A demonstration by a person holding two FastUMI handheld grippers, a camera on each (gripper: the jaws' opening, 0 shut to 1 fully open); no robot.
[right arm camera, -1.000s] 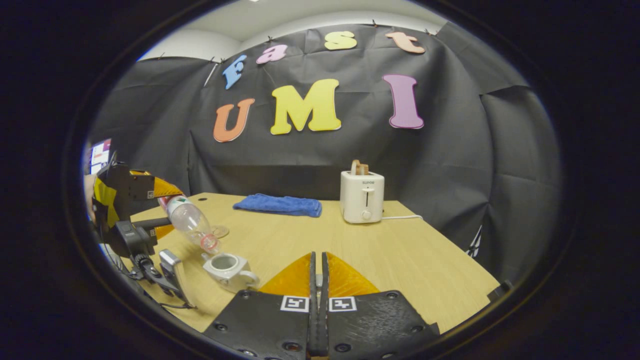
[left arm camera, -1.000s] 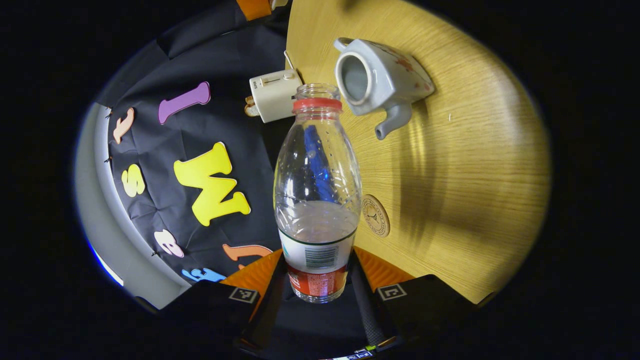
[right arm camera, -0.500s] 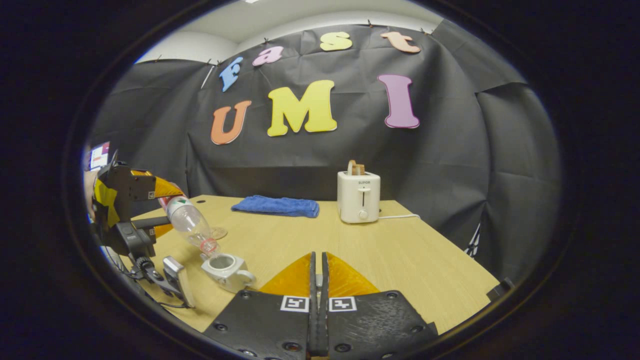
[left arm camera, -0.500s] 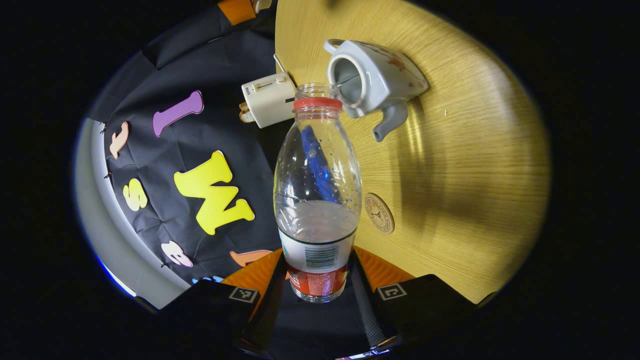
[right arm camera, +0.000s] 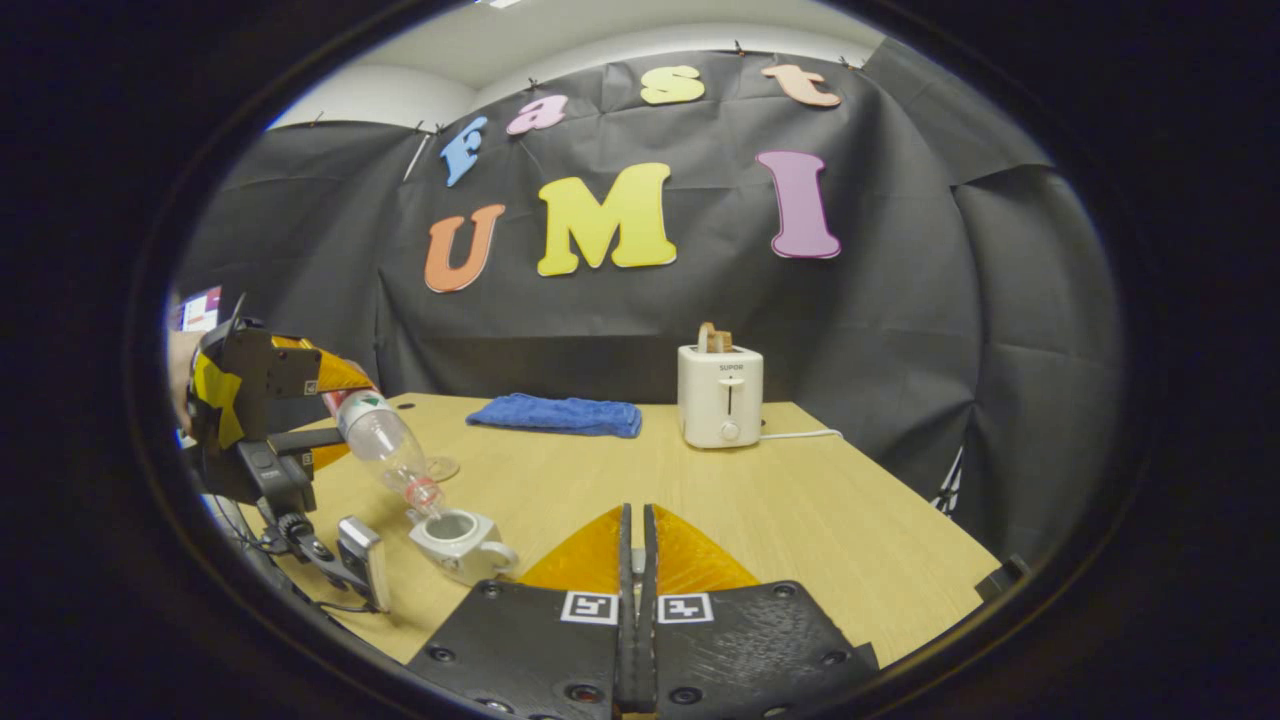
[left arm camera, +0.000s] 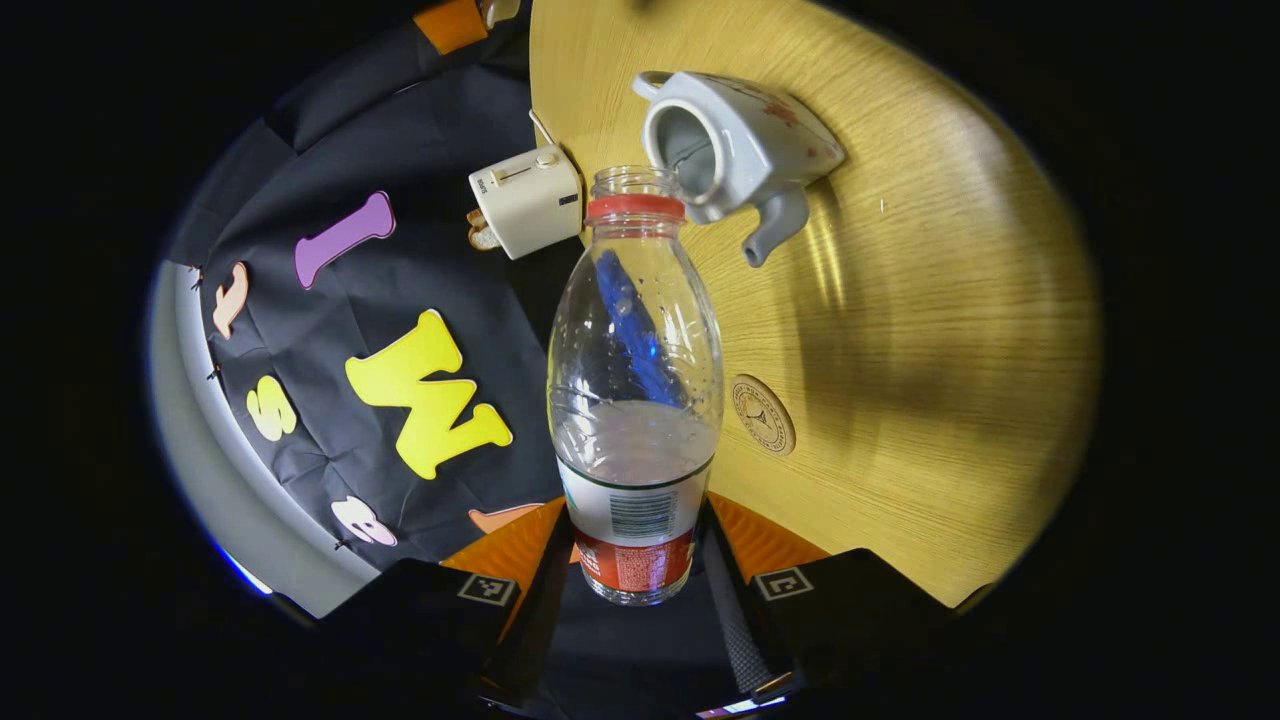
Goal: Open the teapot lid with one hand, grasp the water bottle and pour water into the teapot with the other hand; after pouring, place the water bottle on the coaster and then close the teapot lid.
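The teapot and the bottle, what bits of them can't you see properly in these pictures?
- Teapot lid: the right gripper has its fingers together with nothing visible between them, so where the lid is cannot be told.
- Inside the teapot: left gripper view, too shadowed to show a water level.
- Water bottle base: sunk between the left gripper fingers.
- Any water stream: too small in the right gripper view.

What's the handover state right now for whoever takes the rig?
Left gripper: shut on the water bottle, tilted mouth-down toward the teapot.
Right gripper: jaws closed; whether they hold the lid can't be told.
Teapot stands on the table, lid off. Coaster is bare, beside the bottle.
Done: lid off, bottle grasped and tipped over the opening.
No stream is discernible; water remains in the bottle.
Left: finish pouring, set bottle on coaster, close lid.
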